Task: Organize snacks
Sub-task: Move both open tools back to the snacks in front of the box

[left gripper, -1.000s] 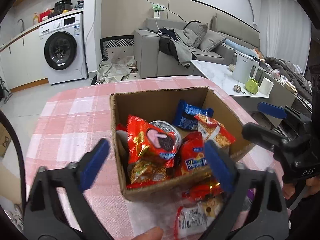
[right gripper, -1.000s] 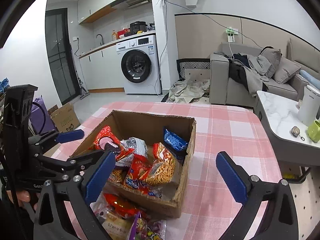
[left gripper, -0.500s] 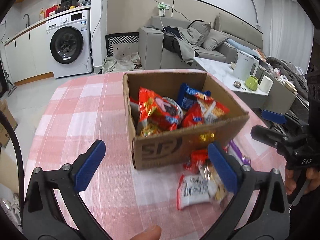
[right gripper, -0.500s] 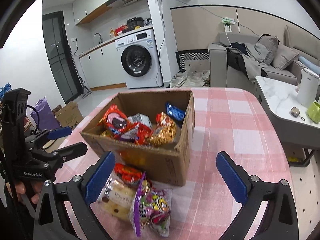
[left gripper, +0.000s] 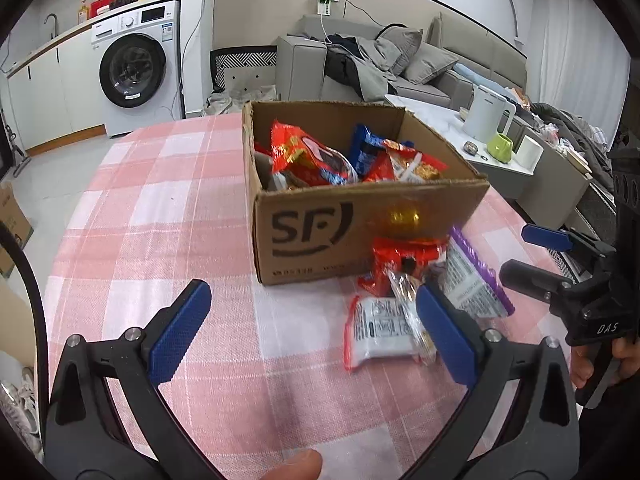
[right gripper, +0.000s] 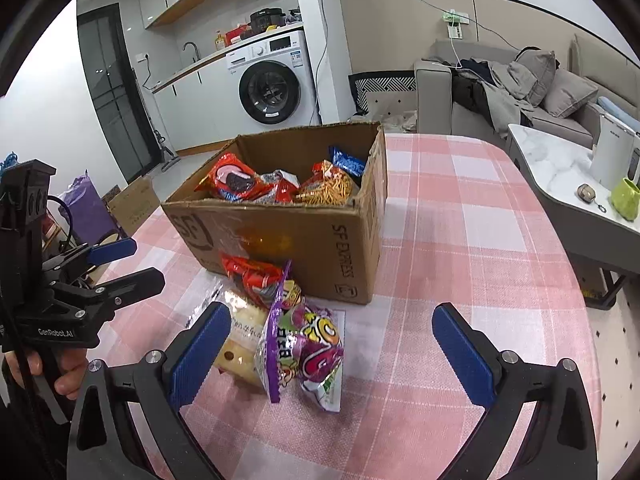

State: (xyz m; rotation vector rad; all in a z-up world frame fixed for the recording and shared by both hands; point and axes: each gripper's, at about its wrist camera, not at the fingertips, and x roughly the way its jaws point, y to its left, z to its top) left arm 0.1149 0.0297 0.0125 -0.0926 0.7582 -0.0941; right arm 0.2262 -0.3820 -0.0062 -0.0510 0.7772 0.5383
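While both blue-padded grippers, left and right, hover spread wide and empty above the pink checked tablecloth, the brown cardboard box sits mid-table, its long axis running away from the cameras. Four loose packets lie against its near wall: purple, white, red, pale yellow.
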